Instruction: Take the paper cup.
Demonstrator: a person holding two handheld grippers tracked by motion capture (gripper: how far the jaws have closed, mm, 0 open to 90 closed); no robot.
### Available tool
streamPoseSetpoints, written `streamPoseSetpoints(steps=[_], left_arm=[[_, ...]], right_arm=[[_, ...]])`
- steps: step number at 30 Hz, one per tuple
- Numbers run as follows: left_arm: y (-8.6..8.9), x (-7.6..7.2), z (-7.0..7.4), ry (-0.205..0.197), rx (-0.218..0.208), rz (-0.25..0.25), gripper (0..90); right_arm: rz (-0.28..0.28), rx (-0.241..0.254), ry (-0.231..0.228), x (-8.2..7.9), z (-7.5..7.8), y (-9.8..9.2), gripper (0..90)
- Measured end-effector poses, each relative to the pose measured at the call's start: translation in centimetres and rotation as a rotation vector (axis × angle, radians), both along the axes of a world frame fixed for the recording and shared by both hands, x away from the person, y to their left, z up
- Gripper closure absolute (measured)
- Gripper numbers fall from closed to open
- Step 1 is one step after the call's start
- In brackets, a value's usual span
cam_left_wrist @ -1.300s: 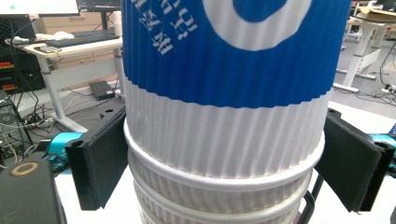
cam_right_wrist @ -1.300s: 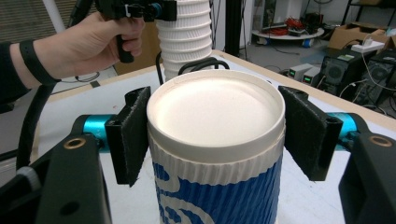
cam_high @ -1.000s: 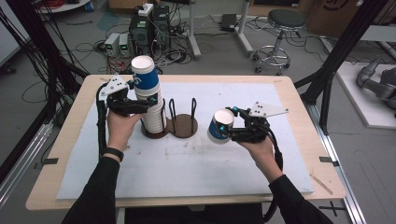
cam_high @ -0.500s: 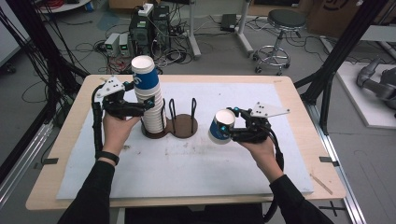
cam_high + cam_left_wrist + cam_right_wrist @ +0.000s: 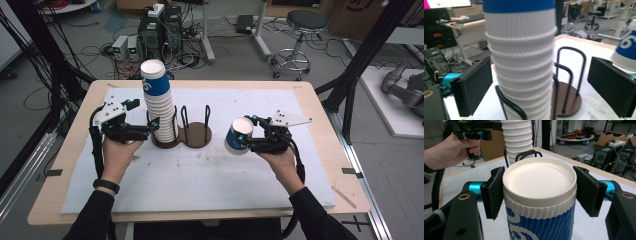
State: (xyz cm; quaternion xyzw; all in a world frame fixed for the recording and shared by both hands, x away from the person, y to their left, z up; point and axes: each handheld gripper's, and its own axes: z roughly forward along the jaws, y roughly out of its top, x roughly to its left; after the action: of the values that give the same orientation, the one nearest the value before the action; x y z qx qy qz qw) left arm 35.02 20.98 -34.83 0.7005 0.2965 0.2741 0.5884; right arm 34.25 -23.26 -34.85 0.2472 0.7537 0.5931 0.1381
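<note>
Cups on a table, one in a tall stack and one held in a gripper.
From the high view, the tall stack of cups (image 5: 159, 106) stood in the left ring of a dark wire holder (image 5: 192, 133) on the white mat (image 5: 200, 185), and the left gripper (image 5: 154, 126) was just beside the stack, its jaws wide apart after just opening, while the right gripper (image 5: 248, 138) held one blue and white cup (image 5: 238, 136) tipped on its side above the mat, to the right of the holder. From the left gripper view, the stack (image 5: 522, 62) rose between the two black pads (image 5: 472, 87), and neither pad touched it. From the right gripper view, the two pads (image 5: 496, 192) pressed on both sides of the cup (image 5: 540, 202) near its white bottom, which faced the camera, and the stack (image 5: 517, 137) stood behind it.
</note>
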Motion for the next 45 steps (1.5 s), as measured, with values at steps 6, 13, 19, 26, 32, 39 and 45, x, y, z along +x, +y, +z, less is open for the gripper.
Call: streamPoseSetpoints(steps=[6, 13, 19, 26, 32, 39, 45], left_arm=[[-0.4, -1.8, -1.6, 0.001, -0.015, -0.009, 6.0], [-1.3, -3.2, -3.1, 0.019, 0.007, -0.024, 6.0], [-1.8, -3.9, -3.7, 0.013, 0.022, -0.048, 5.9], [-1.7, -3.8, -4.4, 0.015, 0.050, -0.075, 6.0], [-1.9, -3.9, -4.6, 0.019, 0.052, -0.083, 6.0], [-2.5, -3.8, -4.9, 0.024, 0.061, -0.106, 6.0], [-3.3, -3.8, -5.0, 0.025, 0.085, -0.126, 6.0]], right_arm=[[-0.003, 0.000, 0.003, 0.0, -0.2, -0.2, 30.5], [-0.008, -0.002, 0.010, 0.0, -0.4, -0.4, 30.5], [-0.012, -0.002, 0.015, 0.1, -0.6, -0.5, 30.5], [-0.012, 0.000, 0.018, 0.2, -0.6, -0.4, 30.5], [-0.018, 0.005, 0.021, 0.3, -0.7, -0.6, 30.5], [-0.020, 0.003, 0.021, 0.3, -0.8, -0.7, 30.5], [-0.020, 0.001, 0.023, 0.2, -0.8, -0.7, 30.5]])
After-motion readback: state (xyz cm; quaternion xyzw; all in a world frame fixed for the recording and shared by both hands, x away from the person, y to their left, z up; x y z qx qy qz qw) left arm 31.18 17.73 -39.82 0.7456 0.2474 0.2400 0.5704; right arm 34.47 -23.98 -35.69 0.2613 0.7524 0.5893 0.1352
